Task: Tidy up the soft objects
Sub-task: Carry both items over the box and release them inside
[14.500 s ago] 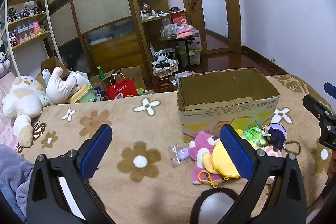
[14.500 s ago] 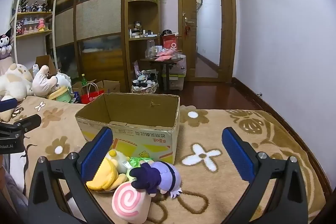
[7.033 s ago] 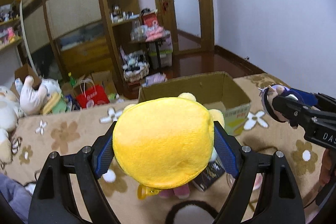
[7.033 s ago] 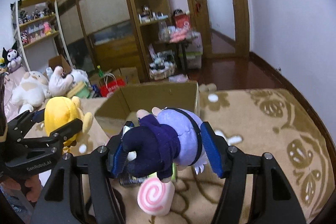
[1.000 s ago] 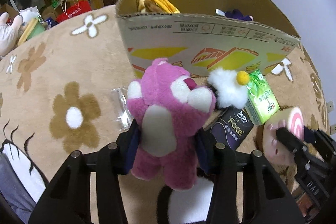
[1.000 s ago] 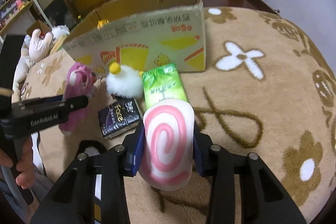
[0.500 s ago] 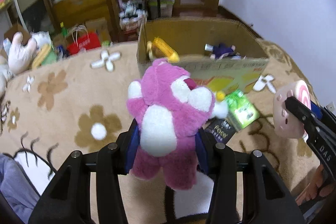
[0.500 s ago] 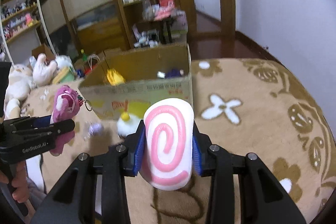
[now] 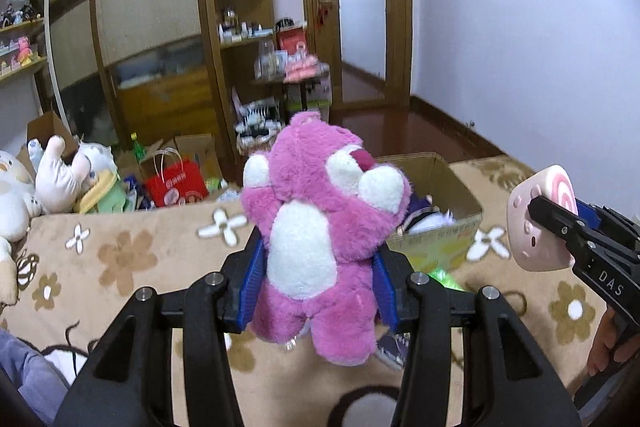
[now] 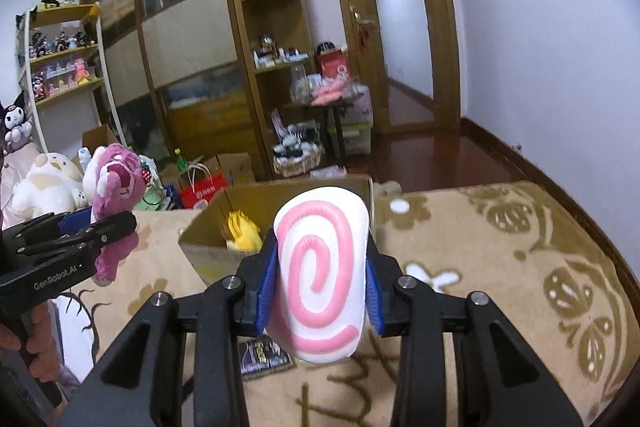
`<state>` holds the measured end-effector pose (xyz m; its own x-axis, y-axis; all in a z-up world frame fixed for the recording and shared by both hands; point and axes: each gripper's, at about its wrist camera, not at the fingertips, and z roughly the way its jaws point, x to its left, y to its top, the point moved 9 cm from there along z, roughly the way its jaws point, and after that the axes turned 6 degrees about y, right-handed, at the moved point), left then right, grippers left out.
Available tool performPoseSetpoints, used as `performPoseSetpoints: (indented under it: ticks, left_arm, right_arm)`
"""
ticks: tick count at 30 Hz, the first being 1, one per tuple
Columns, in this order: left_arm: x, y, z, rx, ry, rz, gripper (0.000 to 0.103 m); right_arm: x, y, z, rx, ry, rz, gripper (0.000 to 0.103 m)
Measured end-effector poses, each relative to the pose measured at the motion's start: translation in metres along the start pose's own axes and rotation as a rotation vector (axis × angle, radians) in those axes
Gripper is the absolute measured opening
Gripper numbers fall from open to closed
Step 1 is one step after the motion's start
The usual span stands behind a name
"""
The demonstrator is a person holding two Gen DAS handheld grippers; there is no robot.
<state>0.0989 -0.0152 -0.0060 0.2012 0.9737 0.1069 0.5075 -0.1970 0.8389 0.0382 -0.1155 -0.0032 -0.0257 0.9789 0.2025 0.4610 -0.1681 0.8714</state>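
My left gripper [image 9: 318, 283] is shut on a pink plush bear [image 9: 320, 227] and holds it in the air in front of the open cardboard box [image 9: 460, 195]. My right gripper [image 10: 320, 291] is shut on a white plush roll with a pink swirl [image 10: 322, 275], raised just before the box [image 10: 208, 231]. A yellow plush [image 10: 242, 227] lies inside the box, and a dark purple one [image 9: 420, 211] shows there too. The bear also shows at the left of the right wrist view [image 10: 116, 187], and the roll at the right of the left wrist view [image 9: 536, 223].
The box stands on a beige flowered blanket [image 9: 120, 259]. A dark tissue pack [image 10: 264, 351] lies on it under the right gripper, and a green pack [image 9: 444, 275] by the box. Large plush toys [image 9: 60, 179] and a red bag [image 9: 176, 183] lie at the left.
Both grippers have lifted their toys up from the blanket and tilted level, so the box now sits lower and behind the bear and the roll.
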Motion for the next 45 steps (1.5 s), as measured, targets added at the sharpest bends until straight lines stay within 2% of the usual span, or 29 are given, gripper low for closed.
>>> performPoseSetpoints:
  ticks: [6,18,27,31,45]
  left_arm:
    - [0.001,0.02,0.005,-0.099,0.015,-0.004,0.047]
    - [-0.01,0.051,0.039,-0.108,-0.005,0.023,0.047]
    - [-0.004,0.038,0.084,-0.018,-0.022,-0.024,0.047]
    - [-0.004,0.027,0.104,0.033,-0.026,-0.015,0.047]
    - [-0.017,0.003,0.14,0.116,-0.037,0.038,0.049]
  right_arm:
    - [0.007,0.018,0.007,-0.039,0.019,-0.042,0.039]
    - [0.005,0.035,0.048,-0.044,0.052,-0.063,0.039]
    - [0.003,0.046,0.077,-0.066,0.076,-0.073,0.039]
    - [0.004,0.045,0.088,-0.066,0.091,-0.074,0.039]
    - [-0.01,0.019,0.132,0.032,0.094,-0.032,0.043]
